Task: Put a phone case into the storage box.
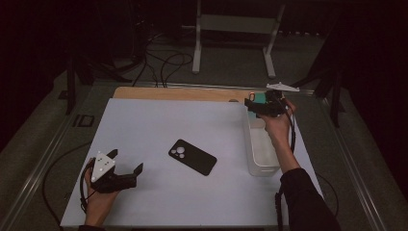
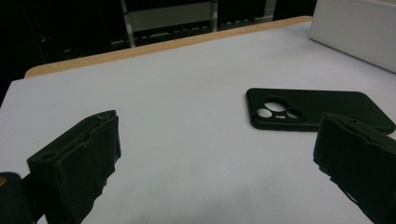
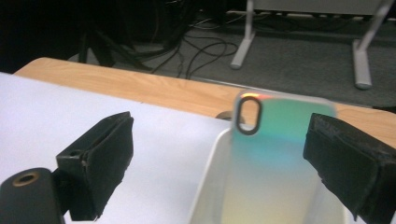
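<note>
Phone case, iridescent (image 3: 275, 140): stands on end inside the white bin (image 1: 257, 166), leaning against its far wall, at about 2 o'clock on the worktop (image 1: 144, 202). Right gripper (image 1: 257, 105): fingers (image 3: 100, 161) spread wide, one on either side of the case's upper edge, not touching it. The camera cut-out (image 3: 247, 114) sits at the case's top left corner in the right gripper view.

Phone case, black (image 1: 192, 157): lies flat, back up, near the worktop's centre, just left of the bin. Left gripper (image 1: 126, 163): at about 8 o'clock, fingers (image 2: 81, 163) spread and empty, aimed at the black case but well apart from it.

Step in hand, as judged: the right gripper is lined up on the iridescent case at the bin. Next move calls for closing on the case's side edges squarely, since the smooth surface may slip.

Hard to make out: the iridescent case's lower part, cut off at the frame edge; the bin's contents below it.
</note>
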`<act>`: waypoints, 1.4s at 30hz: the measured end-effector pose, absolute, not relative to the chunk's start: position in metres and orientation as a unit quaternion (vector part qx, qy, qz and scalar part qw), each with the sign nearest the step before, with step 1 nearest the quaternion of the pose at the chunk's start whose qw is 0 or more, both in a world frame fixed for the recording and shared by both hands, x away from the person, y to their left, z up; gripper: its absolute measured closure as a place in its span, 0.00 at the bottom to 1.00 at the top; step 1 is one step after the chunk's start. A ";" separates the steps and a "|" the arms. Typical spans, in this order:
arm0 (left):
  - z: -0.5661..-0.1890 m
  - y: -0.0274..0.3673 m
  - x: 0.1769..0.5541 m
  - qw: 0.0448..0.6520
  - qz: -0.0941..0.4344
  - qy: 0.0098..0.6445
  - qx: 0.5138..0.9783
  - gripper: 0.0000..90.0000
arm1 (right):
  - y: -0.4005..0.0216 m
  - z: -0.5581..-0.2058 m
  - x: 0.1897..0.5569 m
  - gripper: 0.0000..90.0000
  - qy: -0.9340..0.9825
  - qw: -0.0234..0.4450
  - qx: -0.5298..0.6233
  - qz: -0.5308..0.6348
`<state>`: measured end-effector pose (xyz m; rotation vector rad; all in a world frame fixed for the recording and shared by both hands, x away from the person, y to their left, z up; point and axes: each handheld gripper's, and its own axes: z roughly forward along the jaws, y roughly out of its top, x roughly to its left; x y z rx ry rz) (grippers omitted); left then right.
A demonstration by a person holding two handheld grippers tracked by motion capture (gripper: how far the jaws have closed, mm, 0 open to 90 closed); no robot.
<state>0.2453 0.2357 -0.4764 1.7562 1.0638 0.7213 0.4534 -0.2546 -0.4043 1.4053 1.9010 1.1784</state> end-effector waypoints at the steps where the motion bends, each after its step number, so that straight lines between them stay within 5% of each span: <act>1: -0.476 0.236 0.245 0.464 0.293 0.432 0.715 0.02 | -0.254 -0.404 0.452 0.09 0.699 0.246 0.512 0.434; 42: -0.477 0.235 0.245 0.463 0.292 0.430 0.717 0.01 | -0.173 -0.413 0.396 0.09 0.815 0.138 0.371 0.423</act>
